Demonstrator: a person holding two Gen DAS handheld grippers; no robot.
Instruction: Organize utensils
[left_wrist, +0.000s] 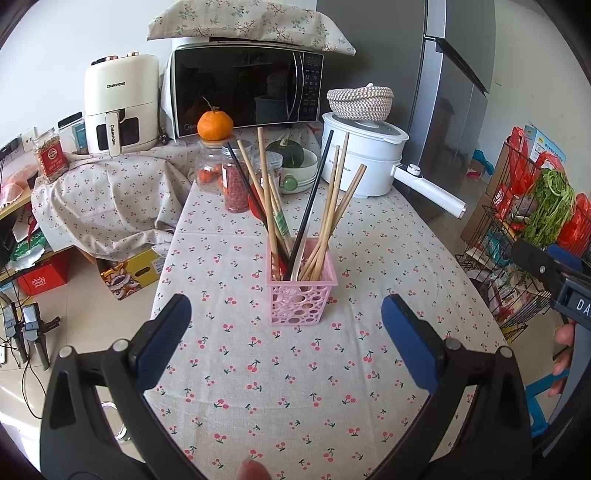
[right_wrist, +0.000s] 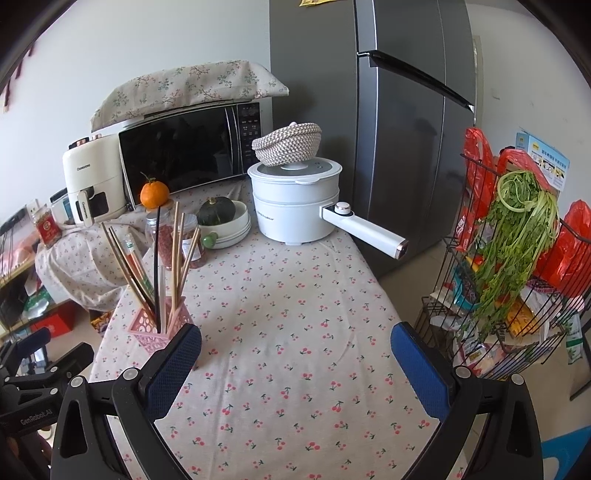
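the utensil holder (left_wrist: 302, 291) stands on the table (left_wrist: 295, 387), chopsticks (left_wrist: 334, 206) in it; behind it jars (left_wrist: 236, 181), farther behind the microwave (left_wrist: 243, 88), behind-right the pot (left_wrist: 364, 158).

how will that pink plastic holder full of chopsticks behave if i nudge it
The pink perforated plastic holder probably tips easily: it looks light, and the tall wooden and black chopsticks splay well above its rim. It may also slide on the cherry-print tablecloth.
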